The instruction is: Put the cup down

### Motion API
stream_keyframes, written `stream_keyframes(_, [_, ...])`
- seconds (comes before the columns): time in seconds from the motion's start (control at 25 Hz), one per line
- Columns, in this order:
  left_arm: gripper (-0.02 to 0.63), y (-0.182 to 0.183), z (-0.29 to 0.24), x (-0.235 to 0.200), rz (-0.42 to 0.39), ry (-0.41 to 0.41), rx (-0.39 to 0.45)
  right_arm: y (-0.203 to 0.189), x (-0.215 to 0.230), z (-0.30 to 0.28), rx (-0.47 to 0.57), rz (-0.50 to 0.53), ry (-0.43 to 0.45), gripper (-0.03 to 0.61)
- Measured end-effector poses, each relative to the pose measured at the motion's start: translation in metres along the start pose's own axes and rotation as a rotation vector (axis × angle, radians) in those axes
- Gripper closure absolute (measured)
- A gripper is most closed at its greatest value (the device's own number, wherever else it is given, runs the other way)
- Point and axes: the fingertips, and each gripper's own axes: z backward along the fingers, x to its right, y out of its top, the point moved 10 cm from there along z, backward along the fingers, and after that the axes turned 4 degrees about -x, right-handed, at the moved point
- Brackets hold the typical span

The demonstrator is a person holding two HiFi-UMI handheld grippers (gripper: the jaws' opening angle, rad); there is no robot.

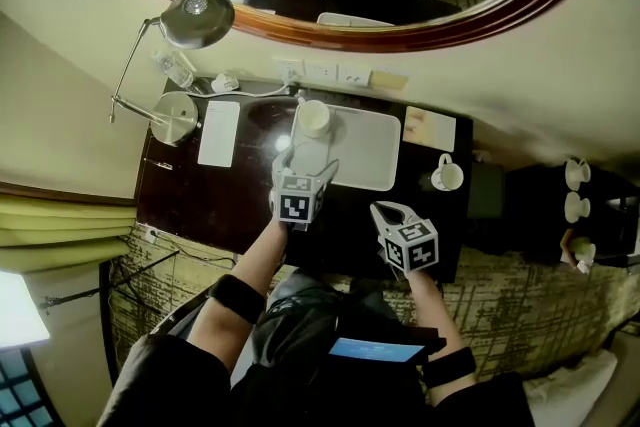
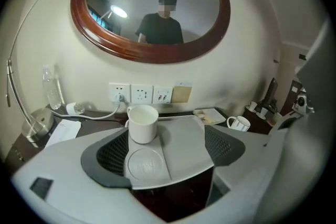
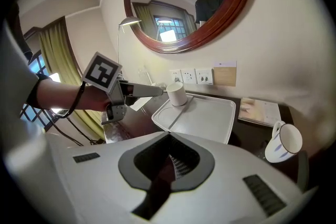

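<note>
My left gripper [image 2: 163, 155] stands wide, nothing pressed between its pads, and the cup [image 2: 143, 123] sits upright just beyond them on the tray [image 2: 184, 139], in the narrow left section, past the round recess moulded there. From my head view the cup [image 1: 314, 118] is in the tray's [image 1: 365, 150] far left corner, with the left gripper [image 1: 310, 150] reaching toward it. From the right gripper view one left fingertip lies just beside the cup [image 3: 177, 94] wall; I cannot tell whether it touches. My right gripper [image 3: 168, 162] is closed on nothing and hangs over the near edge of the desk [image 1: 180, 195]. I judge the cup to be down already. It looks like glazed white ceramic: stiff, light, apparently empty, slick against the pads and liable to chip if knocked. It is narrow and tallish, so a nudge near the rim could tip it. If I had to take it again, I would close across the round body about mid-height, pads on opposite sides, clear of the handle that seems to sit on its left. A second mug [image 1: 448, 175] stands well apart on the right of the desk.
</note>
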Motion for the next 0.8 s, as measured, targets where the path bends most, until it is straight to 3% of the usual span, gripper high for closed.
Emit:
stream_keyframes(0.2, [0.105, 0.017, -0.041, -0.023, -0.029, 0.006, -0.027, 0.021, 0.003, -0.031, -0.019, 0.033, 0.006, 0.578])
stream_keyframes(0.4, [0.097, 0.029, -0.078, -0.042, -0.038, 0.005, -0.053, 0.041, 0.008, -0.064, -0.037, 0.025, -0.007, 0.578])
stream_keyframes(0.8, [0.097, 0.026, -0.121, -0.065, -0.063, 0.028, -0.098, 0.045, 0.009, -0.099, -0.073, 0.006, 0.000, 0.578])
